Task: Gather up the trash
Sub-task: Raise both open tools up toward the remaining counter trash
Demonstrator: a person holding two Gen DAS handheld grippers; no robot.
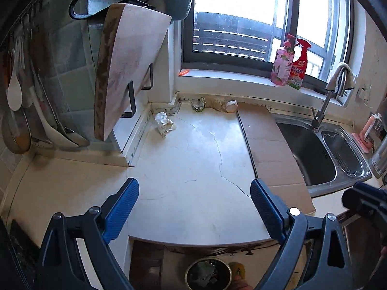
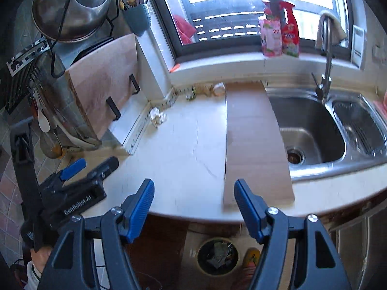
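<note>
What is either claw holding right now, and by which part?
Nothing. The left claw and right claw are both open and empty above the counter.

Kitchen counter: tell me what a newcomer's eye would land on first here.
First the crumpled white paper lying on the pale countertop near the corner below the tilted cutting board, with more scraps along the back edge under the window. Next, the open left gripper and right gripper, both empty over the counter's front edge. On the floor below stands a round trash bin already holding rubbish.
</note>
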